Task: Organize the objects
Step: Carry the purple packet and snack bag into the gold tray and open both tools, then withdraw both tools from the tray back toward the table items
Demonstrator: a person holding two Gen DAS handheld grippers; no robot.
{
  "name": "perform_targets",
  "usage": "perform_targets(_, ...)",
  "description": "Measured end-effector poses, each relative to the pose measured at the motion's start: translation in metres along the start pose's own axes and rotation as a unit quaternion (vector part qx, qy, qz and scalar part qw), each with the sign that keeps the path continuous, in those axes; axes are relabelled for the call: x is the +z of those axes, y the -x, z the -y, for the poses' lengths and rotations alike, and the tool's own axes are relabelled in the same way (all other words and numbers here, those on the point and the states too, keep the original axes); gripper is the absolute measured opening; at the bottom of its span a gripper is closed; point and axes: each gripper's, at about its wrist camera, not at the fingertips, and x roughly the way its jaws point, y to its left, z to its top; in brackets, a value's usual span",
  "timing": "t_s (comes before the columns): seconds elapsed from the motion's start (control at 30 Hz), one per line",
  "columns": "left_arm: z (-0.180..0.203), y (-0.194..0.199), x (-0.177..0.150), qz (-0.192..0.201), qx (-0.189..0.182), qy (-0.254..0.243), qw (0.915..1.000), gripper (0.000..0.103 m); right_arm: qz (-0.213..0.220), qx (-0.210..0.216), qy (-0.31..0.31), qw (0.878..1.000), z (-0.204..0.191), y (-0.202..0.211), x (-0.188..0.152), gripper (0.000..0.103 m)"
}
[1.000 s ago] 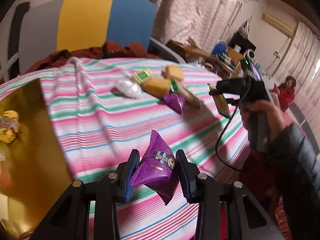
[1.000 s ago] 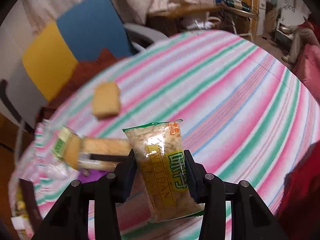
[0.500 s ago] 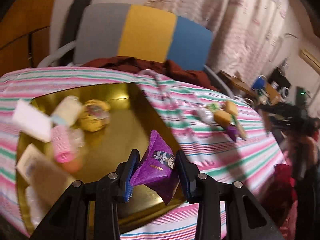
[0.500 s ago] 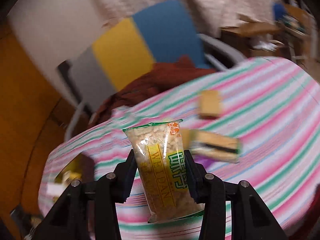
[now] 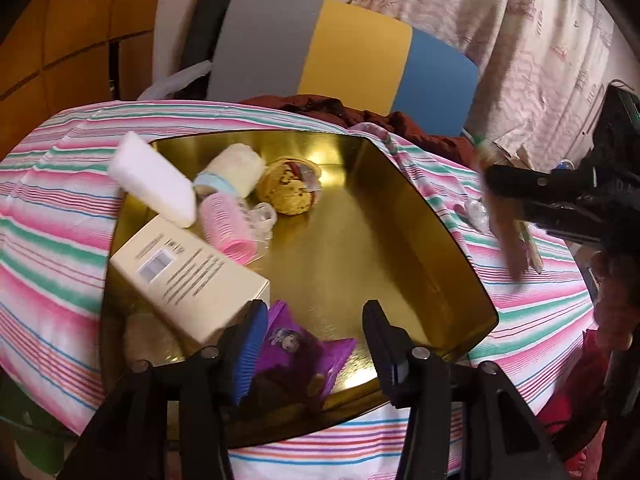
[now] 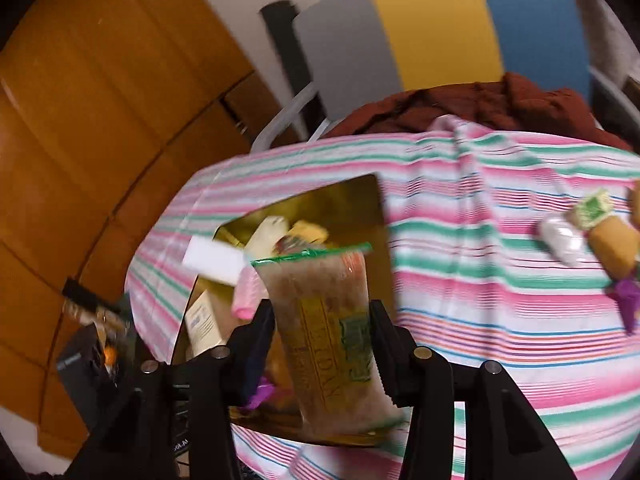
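My left gripper hangs open over the near end of the gold tray. A purple snack packet lies on the tray floor between the fingers, free of both pads. My right gripper is shut on a clear rice-cracker packet with green and yellow print, held upright above the tray's near right edge. In the left wrist view that gripper comes in blurred from the right. The purple packet shows low in the right wrist view too.
The tray holds a cream box, a pink roller, a white block, a cream roll and a wrapped cookie. Several snacks lie on the striped cloth at right. A chair stands behind.
My left gripper swung over the tray, opened and let the purple packet drop inside. My right gripper carried the rice-cracker packet left toward the tray.
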Motion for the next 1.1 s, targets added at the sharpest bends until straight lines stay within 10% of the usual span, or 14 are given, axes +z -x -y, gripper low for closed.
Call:
perform_targets(0.1,-0.004,0.004,0.0,0.005,0.006,0.007,0.9999,0.057,0.016,-0.004,0.008,1.0,-0.01,-0.007,-0.006,0.093)
perform_targets(0.27,-0.003,0.018,0.006,0.045,0.045,0.007,0.998,0.057,0.055,-0.038,0.037,0.997,-0.021,0.004,-0.017,0.102)
perform_targets(0.57,0.005,0.035,0.013,0.083,0.114,-0.01,0.99,0.057,0.135,-0.175,0.117,0.968,-0.04,0.018,-0.05,0.103)
perform_targets(1.1,0.021,0.058,0.017,0.123,0.138,-0.027,0.9823,0.066,0.087,-0.172,0.069,0.979,-0.018,0.017,-0.059,0.103)
